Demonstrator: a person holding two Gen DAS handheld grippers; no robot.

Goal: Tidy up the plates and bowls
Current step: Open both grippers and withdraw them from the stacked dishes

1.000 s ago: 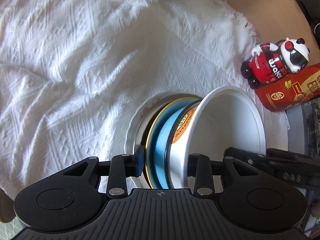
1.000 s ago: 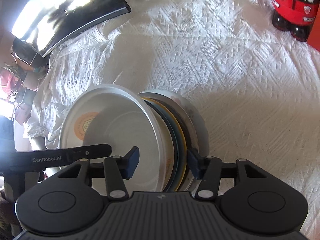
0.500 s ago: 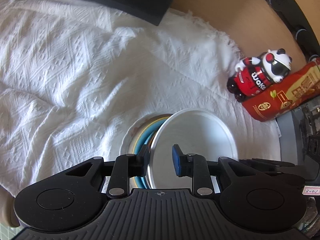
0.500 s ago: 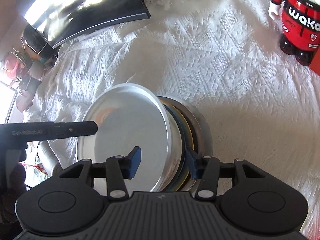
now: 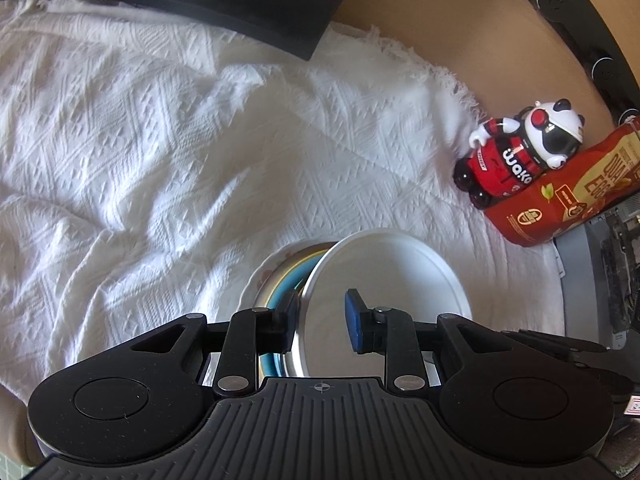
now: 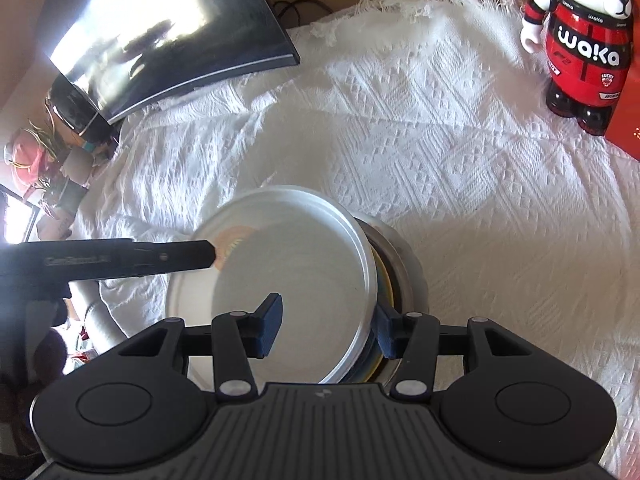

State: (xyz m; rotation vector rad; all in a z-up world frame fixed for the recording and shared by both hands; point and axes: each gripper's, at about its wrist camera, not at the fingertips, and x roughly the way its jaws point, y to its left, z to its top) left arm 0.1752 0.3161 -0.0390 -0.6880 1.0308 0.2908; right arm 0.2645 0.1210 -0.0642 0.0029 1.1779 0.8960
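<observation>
A white bowl (image 5: 392,272) tops a stack with a blue plate (image 5: 280,292) and a floral plate (image 5: 256,284) under it. My left gripper (image 5: 320,320) is shut on the bowl's near wall, one pad inside and one outside. In the right wrist view the same bowl (image 6: 288,256) lies over yellow-rimmed plates and a steel dish (image 6: 404,264). My right gripper (image 6: 328,324) is shut on the stack, its left pad inside the bowl and its right pad outside the steel dish. The left gripper's finger (image 6: 160,256) reaches the bowl's far rim.
A rumpled white cloth (image 5: 160,160) covers the table. At its far right a panda figure (image 5: 520,152) stands against a red packet (image 5: 560,204). A dark curved monitor (image 6: 160,28) sits at the back left. Cluttered items lie beyond the cloth's left edge.
My left gripper's jaws narrowed from spanning the whole stack to the bowl's wall. The stack tipped from standing on edge to lying flatter, and both views pulled back to show more of the cloth.
</observation>
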